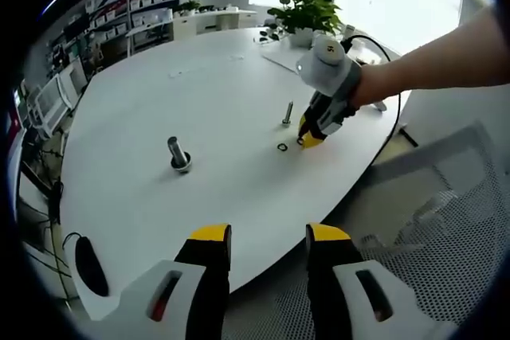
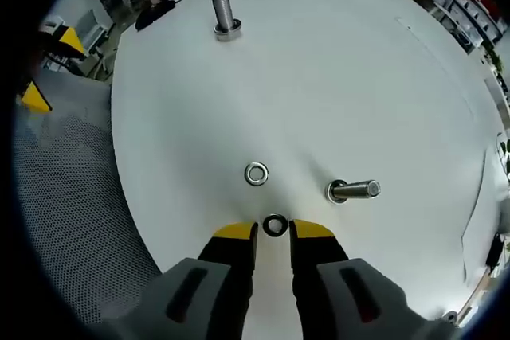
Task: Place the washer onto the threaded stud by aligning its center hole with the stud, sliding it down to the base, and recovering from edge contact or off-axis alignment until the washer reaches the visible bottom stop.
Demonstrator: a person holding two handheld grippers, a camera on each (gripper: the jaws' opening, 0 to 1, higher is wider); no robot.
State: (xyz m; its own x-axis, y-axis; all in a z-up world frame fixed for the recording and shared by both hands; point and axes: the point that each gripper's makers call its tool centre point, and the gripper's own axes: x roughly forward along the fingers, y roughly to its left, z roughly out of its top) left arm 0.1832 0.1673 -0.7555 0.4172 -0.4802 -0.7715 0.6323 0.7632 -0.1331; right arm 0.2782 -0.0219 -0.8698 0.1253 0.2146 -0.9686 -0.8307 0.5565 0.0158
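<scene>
A dark washer (image 2: 274, 226) lies on the white table (image 2: 319, 77), right between the yellow fingertips of my right gripper (image 2: 273, 232). The jaws stand narrowly apart around it, with a sliver of gap on each side. A silver washer (image 2: 256, 173) lies a little farther ahead. The slim threaded stud (image 2: 355, 190) stands to the right of it. In the left gripper view, the right gripper (image 1: 309, 137) is held down at the table beside a washer (image 1: 282, 147), with the slim stud (image 1: 288, 112) just behind. My left gripper (image 1: 269, 235) hangs open over the table's near edge, holding nothing.
A thicker stud (image 1: 178, 153) with a ring at its base stands apart on the table, also seen as the thick stud (image 2: 223, 13). A mesh chair (image 1: 446, 212) sits beside the table edge. A potted plant (image 1: 307, 13) and papers sit at the far side.
</scene>
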